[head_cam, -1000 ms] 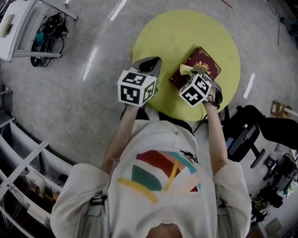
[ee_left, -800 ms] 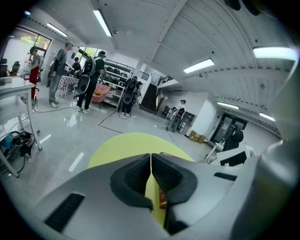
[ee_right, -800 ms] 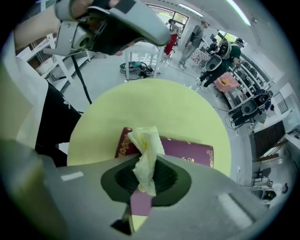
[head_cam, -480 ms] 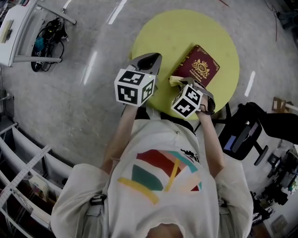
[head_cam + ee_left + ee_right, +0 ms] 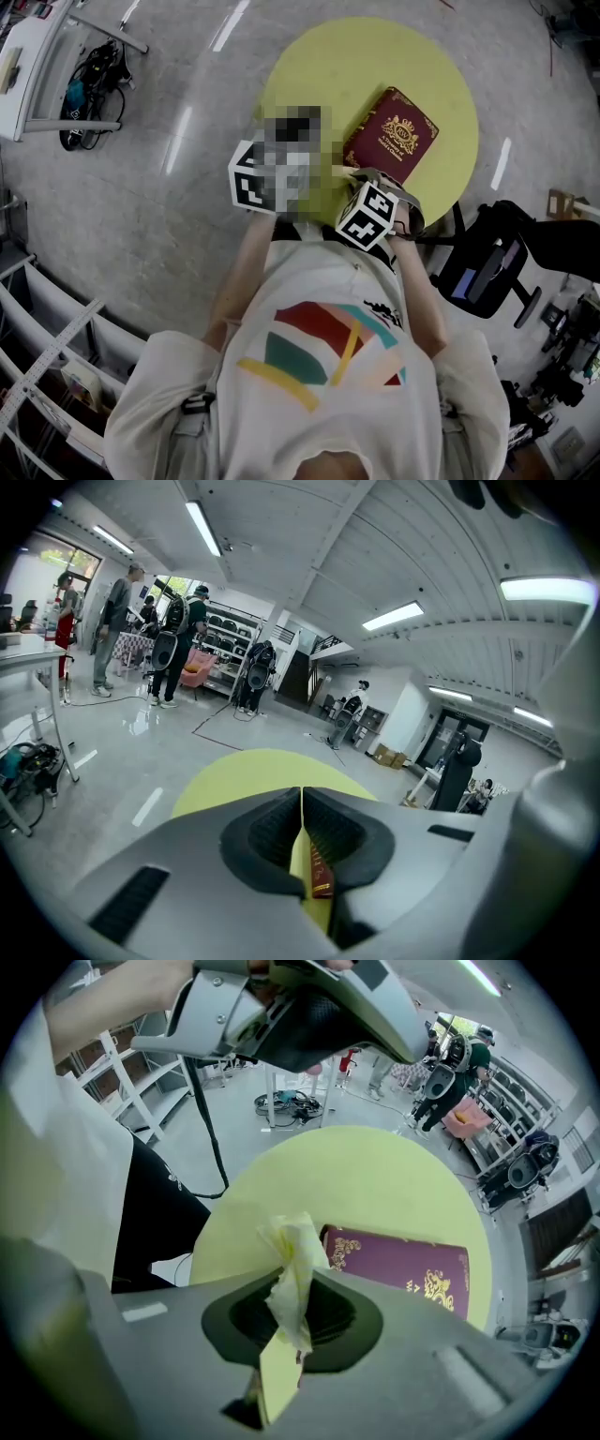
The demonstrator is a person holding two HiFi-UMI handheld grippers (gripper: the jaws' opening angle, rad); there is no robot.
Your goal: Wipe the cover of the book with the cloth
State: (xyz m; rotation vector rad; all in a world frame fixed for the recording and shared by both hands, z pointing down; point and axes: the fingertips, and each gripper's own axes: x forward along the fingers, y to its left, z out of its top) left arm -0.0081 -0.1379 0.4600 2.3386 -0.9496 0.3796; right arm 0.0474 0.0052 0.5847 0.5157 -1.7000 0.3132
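**Book cover bare again as the cloth pulls off its near corner**

Book (image 5: 391, 134) lies flat and cover up on the right half of the round yellow table (image 5: 375, 56), set at an angle, its gold crest showing in full. Nothing rests on it.

A second ago the right gripper (image 5: 298, 1309) hung over the book's near corner, with the cloth (image 5: 292, 1251) on the cover. Since then it has slid back toward the person and now stands at the table's near edge, pointing steeply down. The book has not shifted on the table. The right gripper is clenched on the cloth: a crumpled pale-yellow tuft sticks out past its jaw tips and a flat tail hangs below them. The tuft is just beside the book's near corner. Whether it touches the cover I cannot tell.

The left gripper (image 5: 302, 808) is held up to the left of the book, off the table, with its jaws pressed together on nothing. It does not steady the book.

This looks like the end of one wiping stroke drawn toward the person. The far half of the cover, round the crest, likely needs a pass of its own, so the cloth would have to go back onto the book. With the book unheld, a firm push could slide it across the smooth table.
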